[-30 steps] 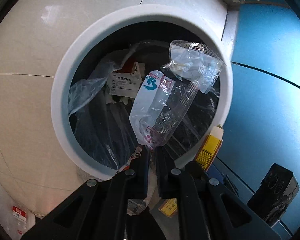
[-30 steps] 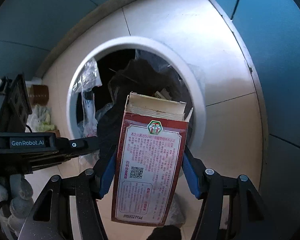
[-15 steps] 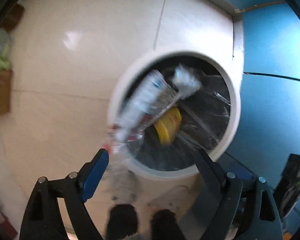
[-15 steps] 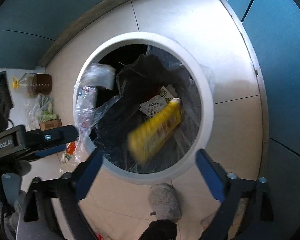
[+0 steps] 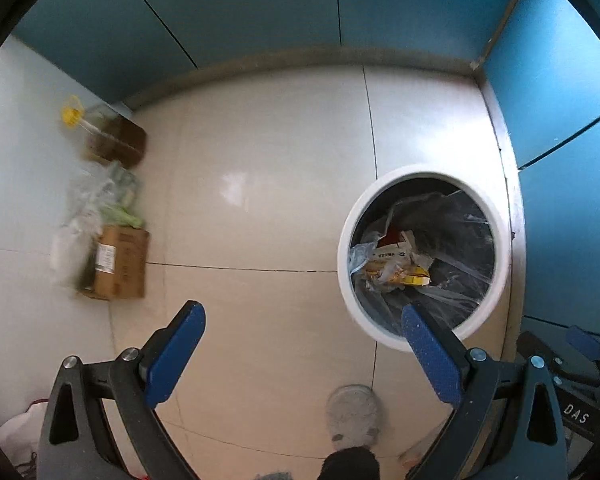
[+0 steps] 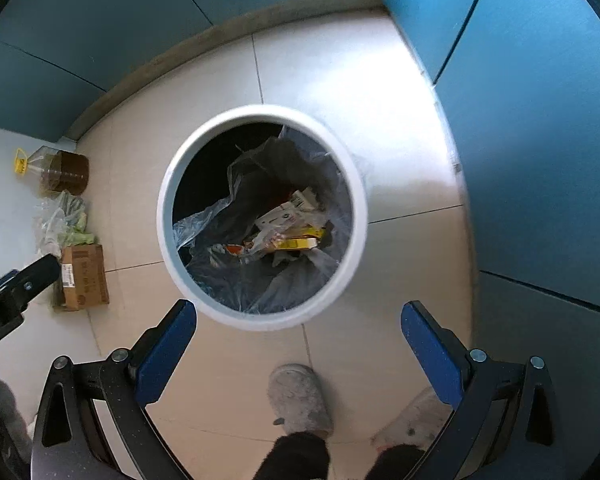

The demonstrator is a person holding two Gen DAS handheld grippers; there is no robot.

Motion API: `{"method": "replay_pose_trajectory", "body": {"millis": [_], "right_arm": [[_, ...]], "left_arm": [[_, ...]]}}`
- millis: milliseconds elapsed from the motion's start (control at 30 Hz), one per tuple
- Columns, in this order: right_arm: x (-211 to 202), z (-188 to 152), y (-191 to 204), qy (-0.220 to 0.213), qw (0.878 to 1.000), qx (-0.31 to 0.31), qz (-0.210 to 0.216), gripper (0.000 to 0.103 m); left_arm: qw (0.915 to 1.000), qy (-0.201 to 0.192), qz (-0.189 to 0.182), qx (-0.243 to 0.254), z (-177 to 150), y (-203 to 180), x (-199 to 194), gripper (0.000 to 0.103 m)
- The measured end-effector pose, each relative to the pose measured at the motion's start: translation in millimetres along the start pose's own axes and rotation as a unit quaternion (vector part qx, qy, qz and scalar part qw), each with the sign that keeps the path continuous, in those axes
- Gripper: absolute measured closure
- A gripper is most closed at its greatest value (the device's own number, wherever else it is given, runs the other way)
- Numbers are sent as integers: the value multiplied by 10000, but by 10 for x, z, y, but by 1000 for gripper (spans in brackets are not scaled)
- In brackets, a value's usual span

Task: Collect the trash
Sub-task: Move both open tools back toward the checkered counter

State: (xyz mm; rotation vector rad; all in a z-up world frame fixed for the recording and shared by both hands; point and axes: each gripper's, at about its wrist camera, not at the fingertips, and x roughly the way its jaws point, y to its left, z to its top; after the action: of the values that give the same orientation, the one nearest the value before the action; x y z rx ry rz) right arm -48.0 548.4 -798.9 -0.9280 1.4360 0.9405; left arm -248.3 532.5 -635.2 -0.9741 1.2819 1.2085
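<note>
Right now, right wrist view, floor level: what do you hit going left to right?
Oil bottle and cardboard box by the left wall → white trash bin with its litter → bare floor tiles → blue cabinet fronts.

I can read only "DAS" on the black device (image 5: 580, 416) at my lower right; the box labels are too blurred.
</note>
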Motion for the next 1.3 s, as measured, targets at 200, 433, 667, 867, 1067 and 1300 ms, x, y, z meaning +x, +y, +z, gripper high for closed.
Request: {"method": "replay_pose_trajectory", "body": {"millis": [200,433,667,867,1067,1300], "right_arm": [[-958,-258,171,-208,9996,-165,-95,0],[-2388,-626,342,-689,9964,-475,-115,0],[-3647,-1003,313,-1039,9932,-516,70,0],[-4301,-1309,136,-1082,9920,-183,624,0],[-5040,-1495,-798,-1498,9754,1089,1197,0],[-5695,-2063,-2577,-2179,9283,2906,790,0]], "left_arm": [[9997,-226,12,38,-218,71,-931,3],[9989,-462,18,66,-558,187,-2071,3],[9974,-713,2,68,-842,286,-3049,3],[9961,-873,-24,90,-1001,228,-3714,3],[9838,-1494,-59,989,-939,-513,-4491,3],[9258,-2170,-485,3057,-1082,-2302,-5242,3]]}}
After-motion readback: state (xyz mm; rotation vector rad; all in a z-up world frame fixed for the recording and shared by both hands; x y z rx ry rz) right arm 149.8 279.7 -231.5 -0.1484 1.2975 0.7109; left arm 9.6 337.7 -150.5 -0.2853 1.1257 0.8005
